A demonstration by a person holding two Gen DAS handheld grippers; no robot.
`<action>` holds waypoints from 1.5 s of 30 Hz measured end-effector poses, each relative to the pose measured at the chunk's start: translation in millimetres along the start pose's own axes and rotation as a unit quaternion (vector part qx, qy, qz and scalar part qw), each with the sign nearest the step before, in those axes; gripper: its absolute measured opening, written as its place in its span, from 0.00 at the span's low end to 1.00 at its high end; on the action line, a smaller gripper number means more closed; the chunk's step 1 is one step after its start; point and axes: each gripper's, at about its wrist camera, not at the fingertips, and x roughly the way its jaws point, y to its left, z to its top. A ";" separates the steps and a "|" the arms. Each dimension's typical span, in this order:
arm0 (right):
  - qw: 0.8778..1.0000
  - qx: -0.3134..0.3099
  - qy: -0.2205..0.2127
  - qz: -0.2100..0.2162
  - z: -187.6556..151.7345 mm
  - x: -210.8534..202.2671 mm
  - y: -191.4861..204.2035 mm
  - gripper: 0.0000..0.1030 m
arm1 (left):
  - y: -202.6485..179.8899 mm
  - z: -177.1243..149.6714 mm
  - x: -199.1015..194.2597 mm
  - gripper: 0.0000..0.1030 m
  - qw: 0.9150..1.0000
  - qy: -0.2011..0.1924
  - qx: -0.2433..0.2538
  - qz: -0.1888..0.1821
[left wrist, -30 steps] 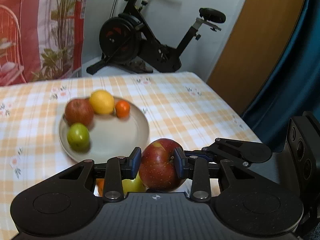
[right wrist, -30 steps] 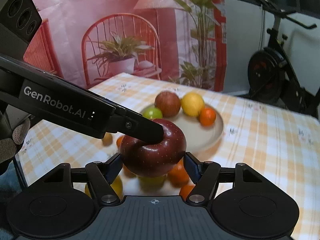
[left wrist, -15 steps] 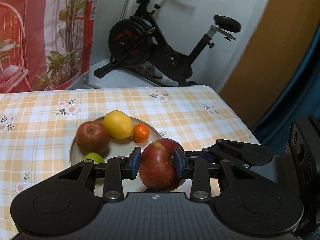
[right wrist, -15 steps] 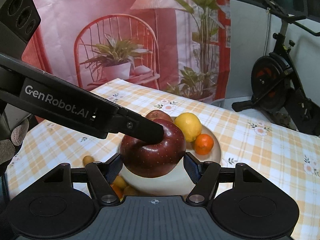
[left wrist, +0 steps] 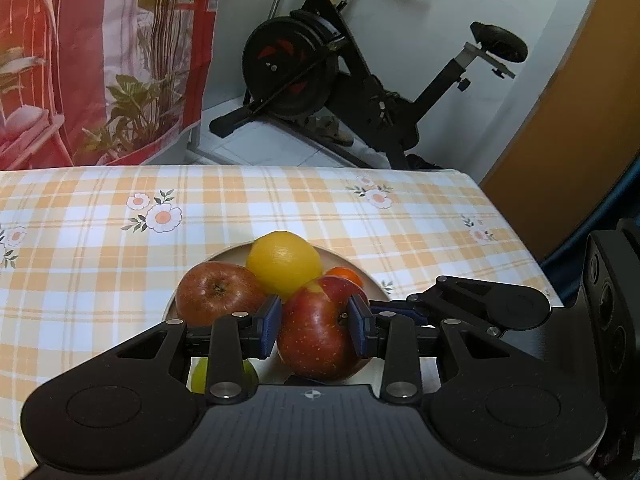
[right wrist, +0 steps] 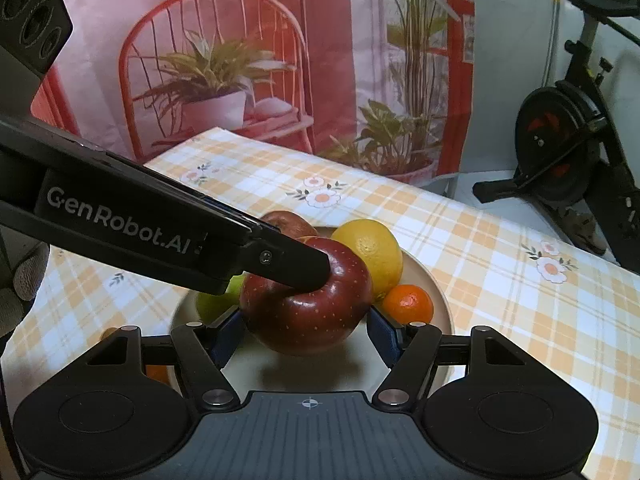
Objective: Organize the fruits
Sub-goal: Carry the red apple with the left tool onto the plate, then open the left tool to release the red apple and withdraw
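Looking along the left gripper (left wrist: 314,326), its fingers (left wrist: 269,326) are clamped on the flanks of a red apple (left wrist: 320,340) held above the plate (left wrist: 374,285) beside a second apple (left wrist: 216,296), a lemon (left wrist: 285,262) and a mandarin (left wrist: 344,274); it looks firm, weighty and waxy-slick, best held across its widest girth. From the right gripper (right wrist: 306,338), fingers (right wrist: 382,336) stand spread either side of the same apple without clearly pressing it. Bare plate lies just below; a green fruit (right wrist: 216,300) crowds the left, with clear table (right wrist: 520,320) to the right.

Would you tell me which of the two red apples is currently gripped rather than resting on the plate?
The darker red apple, clamped between the left gripper pads above the plate. The paler, brownish apple sits on the plate beside the lemon.
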 end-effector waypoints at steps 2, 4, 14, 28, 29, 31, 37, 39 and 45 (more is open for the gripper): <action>1.000 -0.002 0.005 0.001 0.5 6.5 -1.6 0.61 | 2.2 1.0 5.2 0.37 1.000 0.004 0.002 0.003; 1.000 -0.003 0.008 0.001 0.2 11.9 -3.4 0.61 | 4.3 0.8 9.0 0.38 1.000 0.006 0.001 0.004; 1.000 -0.003 0.020 0.002 -5.2 22.2 -6.2 0.61 | 4.0 -2.1 18.5 0.40 1.000 0.019 0.012 0.014; 1.000 -0.006 0.029 -0.010 -4.1 21.6 -2.2 0.61 | -1.3 -2.2 18.2 0.40 0.999 0.024 0.019 0.033; 0.999 -0.009 0.028 -0.011 -4.3 19.5 -1.3 0.61 | -1.4 -2.1 18.3 0.40 0.999 0.024 0.020 0.034; 1.000 -0.009 0.026 -0.012 -4.6 14.3 -0.8 0.61 | -2.6 -1.9 18.1 0.40 0.999 0.024 0.021 0.037; 1.000 -0.003 0.016 -0.018 -10.3 -11.3 2.4 0.61 | -7.4 -2.6 12.8 0.40 0.998 0.023 0.021 0.058; 1.000 0.006 0.008 -0.021 -13.8 -23.5 4.4 0.61 | -8.2 -3.6 5.1 0.40 0.998 0.021 0.017 0.051; 0.999 0.026 -0.022 -0.040 -31.6 -62.3 15.7 0.61 | -14.5 -17.6 -32.9 0.40 0.999 0.002 0.018 0.052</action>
